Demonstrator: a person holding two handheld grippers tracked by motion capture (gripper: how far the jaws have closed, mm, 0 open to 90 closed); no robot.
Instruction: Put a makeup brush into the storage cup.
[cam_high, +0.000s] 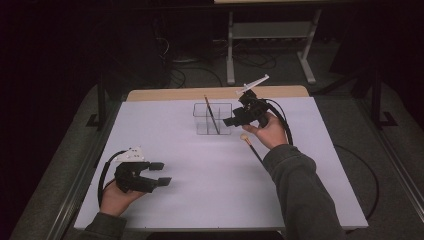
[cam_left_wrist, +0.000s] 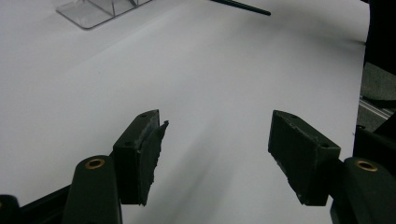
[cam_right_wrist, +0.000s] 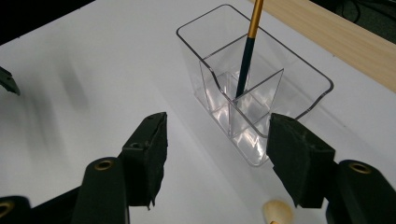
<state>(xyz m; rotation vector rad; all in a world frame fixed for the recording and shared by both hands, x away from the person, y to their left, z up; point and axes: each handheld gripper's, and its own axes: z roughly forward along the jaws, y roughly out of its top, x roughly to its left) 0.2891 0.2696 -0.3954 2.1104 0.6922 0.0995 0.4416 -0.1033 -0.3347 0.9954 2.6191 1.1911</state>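
Note:
A clear divided container (cam_high: 212, 120) (cam_right_wrist: 299, 74) stands at the back middle of the white table (cam_high: 210, 190). A thin brush (cam_high: 210, 111) (cam_right_wrist: 247, 51) with a gold and dark handle leans upright in it. A second brush (cam_high: 246, 137) lies on the table right of the container, its pale head (cam_right_wrist: 278, 212) toward me. My right gripper (cam_high: 237, 115) (cam_right_wrist: 217, 158) hovers open just right of the container, above that brush's head, nothing between its pads. My left gripper (cam_high: 161, 173) (cam_left_wrist: 215, 154) rests open and empty at the front left.
A bare wooden strip (cam_high: 175, 93) runs along the table's far edge. In the left gripper view the container's corner (cam_left_wrist: 88, 11) and the lying brush's dark handle (cam_left_wrist: 243, 6) show far off. Metal frame legs (cam_high: 230, 50) and cables lie on the floor beyond.

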